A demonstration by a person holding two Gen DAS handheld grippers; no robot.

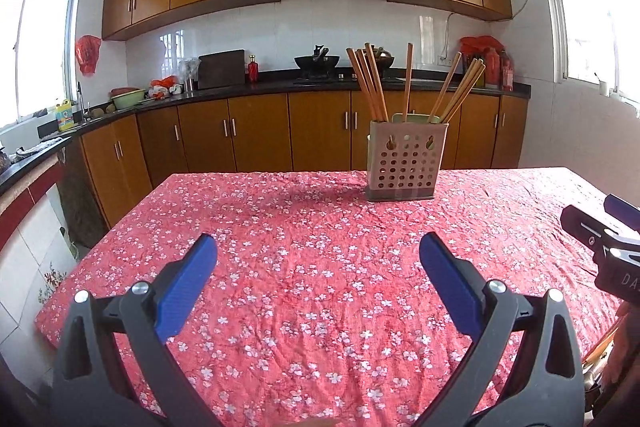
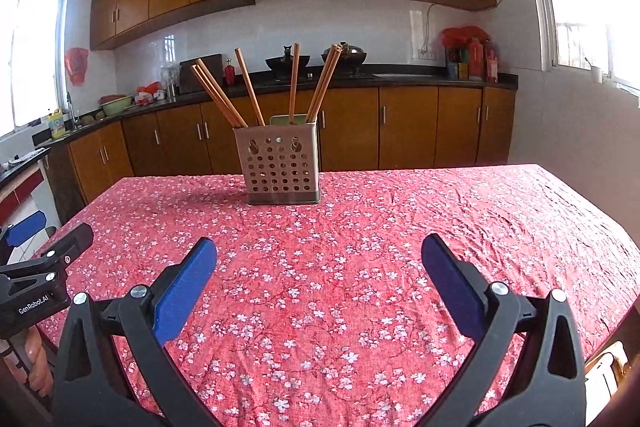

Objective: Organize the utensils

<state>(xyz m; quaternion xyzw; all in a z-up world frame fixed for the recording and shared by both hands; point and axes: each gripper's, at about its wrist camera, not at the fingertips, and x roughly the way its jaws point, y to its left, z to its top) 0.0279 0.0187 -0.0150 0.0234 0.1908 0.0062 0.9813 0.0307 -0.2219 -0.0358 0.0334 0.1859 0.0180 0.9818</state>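
Note:
A beige perforated utensil holder (image 1: 406,163) (image 2: 282,167) stands upright near the far edge of the table, with several wooden chopsticks (image 1: 370,83) (image 2: 294,83) sticking up out of it and fanning outward. My left gripper (image 1: 318,263) hovers over the near part of the table, open and holding nothing, well short of the holder. My right gripper (image 2: 318,263) is likewise open and holds nothing, at about the same distance from the holder. Each gripper shows at the edge of the other's view: the right gripper (image 1: 608,239) and the left gripper (image 2: 36,267).
The table carries a red floral tablecloth (image 1: 320,307) (image 2: 440,227). Behind it runs a kitchen counter (image 1: 280,87) with woks, bottles and a cutting board, above wooden cabinets. Windows sit on both side walls. A hand (image 2: 36,359) holds the left gripper.

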